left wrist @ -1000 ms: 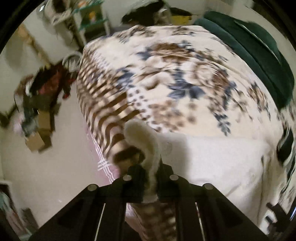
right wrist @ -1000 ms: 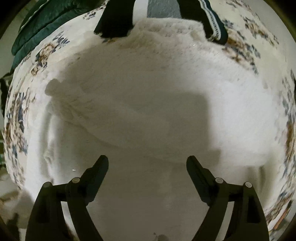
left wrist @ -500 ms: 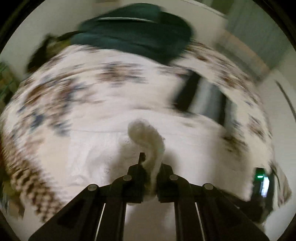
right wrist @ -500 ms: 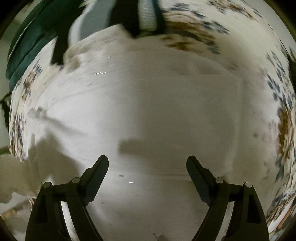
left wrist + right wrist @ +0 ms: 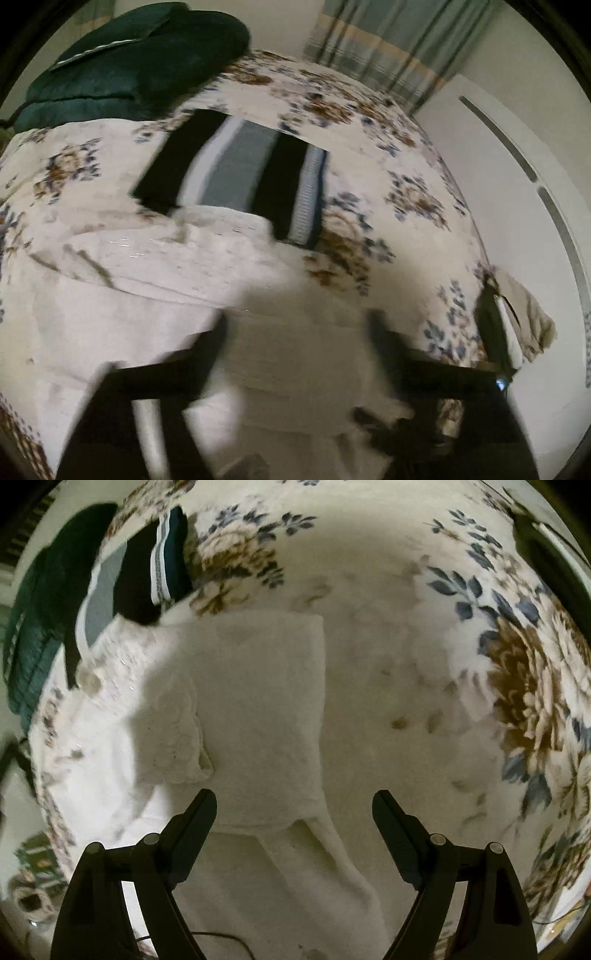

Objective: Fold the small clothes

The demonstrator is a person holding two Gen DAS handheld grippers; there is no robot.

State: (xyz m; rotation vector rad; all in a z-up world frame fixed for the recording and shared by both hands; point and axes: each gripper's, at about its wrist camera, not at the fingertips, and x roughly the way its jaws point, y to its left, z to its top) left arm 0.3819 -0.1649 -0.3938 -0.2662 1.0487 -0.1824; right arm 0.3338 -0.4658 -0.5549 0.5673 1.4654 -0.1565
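Note:
A white fuzzy garment point(image 5: 155, 295) lies on the floral bedspread point(image 5: 369, 122), with one part folded over itself; it also shows in the right wrist view point(image 5: 255, 709), where a sleeve trails toward the camera. My left gripper point(image 5: 295, 332) is open and empty just above the garment, blurred by motion. My right gripper point(image 5: 293, 808) is open and empty, its fingers spread over the garment's near edge.
A folded black, grey and white striped garment point(image 5: 229, 170) lies just beyond the white one; it also shows in the right wrist view point(image 5: 136, 576). A dark green quilt point(image 5: 136, 62) is bunched at the far left. A beige cloth point(image 5: 524, 314) sits at the bed's right edge by a white wall.
My left gripper carried a fold of the white garment across, then let go and opened. My right gripper stayed open and shifted toward the garment's right edge.

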